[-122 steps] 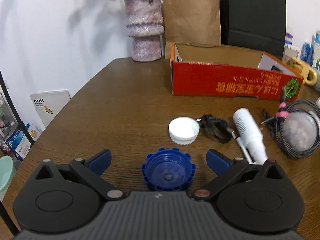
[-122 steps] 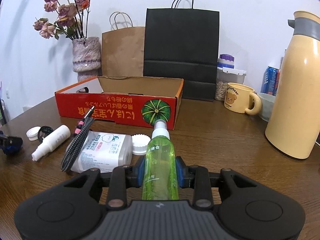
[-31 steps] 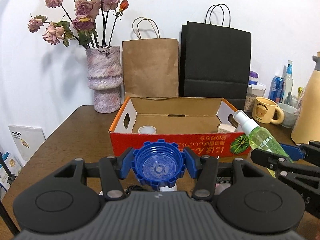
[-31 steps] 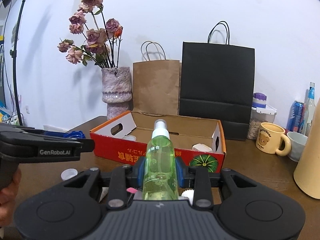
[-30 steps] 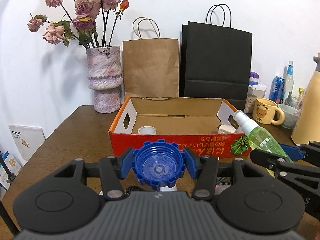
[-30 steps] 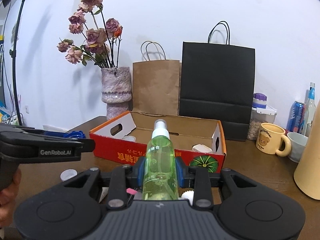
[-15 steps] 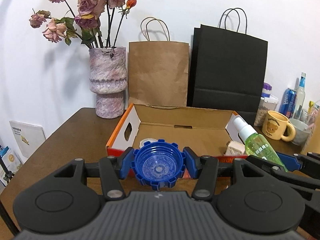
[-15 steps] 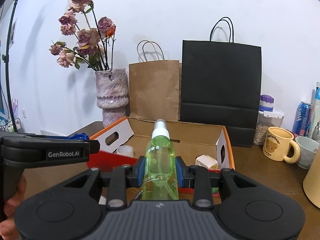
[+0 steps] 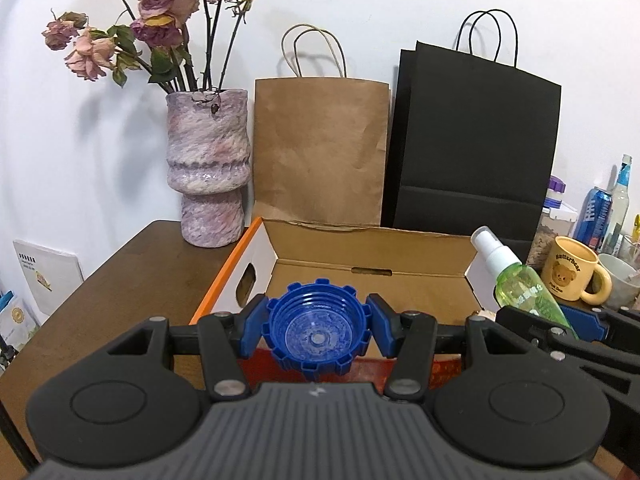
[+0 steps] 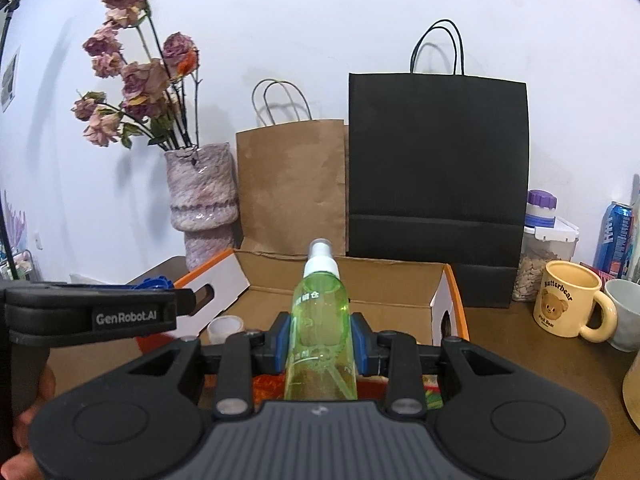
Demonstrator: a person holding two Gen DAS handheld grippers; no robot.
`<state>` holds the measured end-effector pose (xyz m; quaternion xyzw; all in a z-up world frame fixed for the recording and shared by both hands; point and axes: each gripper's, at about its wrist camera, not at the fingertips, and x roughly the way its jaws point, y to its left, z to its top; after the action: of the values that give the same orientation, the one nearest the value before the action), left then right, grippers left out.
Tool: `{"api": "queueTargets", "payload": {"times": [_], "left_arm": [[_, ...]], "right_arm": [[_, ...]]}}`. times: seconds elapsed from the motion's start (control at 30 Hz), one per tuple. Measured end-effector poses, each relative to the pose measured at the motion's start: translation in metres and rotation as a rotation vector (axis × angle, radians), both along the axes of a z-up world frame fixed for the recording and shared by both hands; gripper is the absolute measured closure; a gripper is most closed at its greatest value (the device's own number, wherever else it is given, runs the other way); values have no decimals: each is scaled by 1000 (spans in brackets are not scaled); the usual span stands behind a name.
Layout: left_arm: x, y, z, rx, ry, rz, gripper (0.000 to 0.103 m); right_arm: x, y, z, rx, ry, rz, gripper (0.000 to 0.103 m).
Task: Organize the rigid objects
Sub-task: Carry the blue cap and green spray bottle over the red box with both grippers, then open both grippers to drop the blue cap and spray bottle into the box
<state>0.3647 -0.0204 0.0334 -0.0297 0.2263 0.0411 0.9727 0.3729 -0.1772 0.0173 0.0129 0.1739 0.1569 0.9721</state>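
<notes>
Right tongs (image 10: 319, 344) clamp green spray bottle (image 10: 320, 320).

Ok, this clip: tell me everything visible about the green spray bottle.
The green spray bottle is translucent green plastic with a white pump nozzle, printed white characters on its shoulder and faint white graduations lower down. No liquid level can be made out. The right tongs clamp its body between blue pads, nozzle pointing forward and away from the camera. It is held in the air above the near edge of the open cardboard box, touching nothing but the pads. From the left wrist view it leans nozzle-left.
</notes>
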Motion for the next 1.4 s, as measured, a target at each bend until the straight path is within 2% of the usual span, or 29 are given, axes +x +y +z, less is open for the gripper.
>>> {"api": "queueTargets", "payload": {"times": [0.57,1.2,1.23,1.3,1.33,1.37,1.4], "left_arm": [[63,3,0,12,-10,14,48],[103,9,-12,54,35,30,48],[103,10,-12,53,35,35,46],[103,11,-11,55,33,41,31],[102,11,-10,57,30,50,14],[101,12,-9,58,24,60,2],[101,14,-8,56,16,63,0]], "right_arm": [[67,6,-1,-39,33,-10,73],[99,11,-11,-102,85,-24,73],[100,11,-12,-102,96,-20,72],[101,9,-14,-101,111,-21,72],[101,9,-14,-109,109,-27,58],[100,8,-13,-118,103,-34,49],[99,7,-12,-121,93,-42,25]]}}
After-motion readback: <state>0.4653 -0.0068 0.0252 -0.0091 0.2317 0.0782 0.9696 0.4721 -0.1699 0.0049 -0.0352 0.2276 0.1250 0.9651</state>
